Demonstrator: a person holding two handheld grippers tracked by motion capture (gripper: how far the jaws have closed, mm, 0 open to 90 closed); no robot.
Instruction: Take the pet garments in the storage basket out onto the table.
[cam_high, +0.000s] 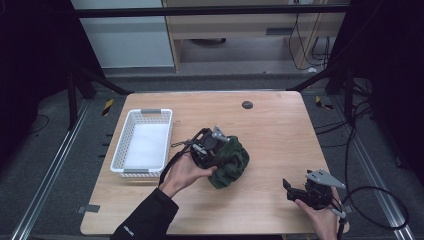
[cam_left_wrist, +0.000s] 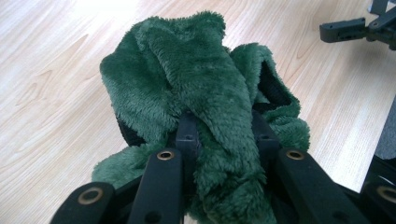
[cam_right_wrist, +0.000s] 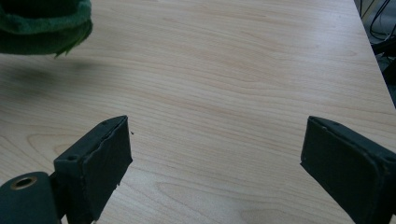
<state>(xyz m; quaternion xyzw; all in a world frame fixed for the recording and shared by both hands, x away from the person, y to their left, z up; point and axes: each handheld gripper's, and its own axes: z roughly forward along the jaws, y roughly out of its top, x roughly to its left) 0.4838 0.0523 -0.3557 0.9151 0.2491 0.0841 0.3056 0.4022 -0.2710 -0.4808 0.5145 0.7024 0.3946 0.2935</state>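
A small pale logo sits on the cuff of the dark sleeve (cam_high: 145, 217), but it is too small to read. Near that sleeve, nothing on the table (cam_high: 270, 130) carries any readable text, label or number.

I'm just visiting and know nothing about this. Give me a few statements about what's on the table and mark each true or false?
1. The left gripper is clamped on a green fluffy cloth. True.
2. The right gripper holds the cloth too. False: its jaws stand wide apart over bare table.
3. The white basket sits to the left of the cloth. True.
4. The cloth lies inside the basket. False: it is on the table, apart from the basket.
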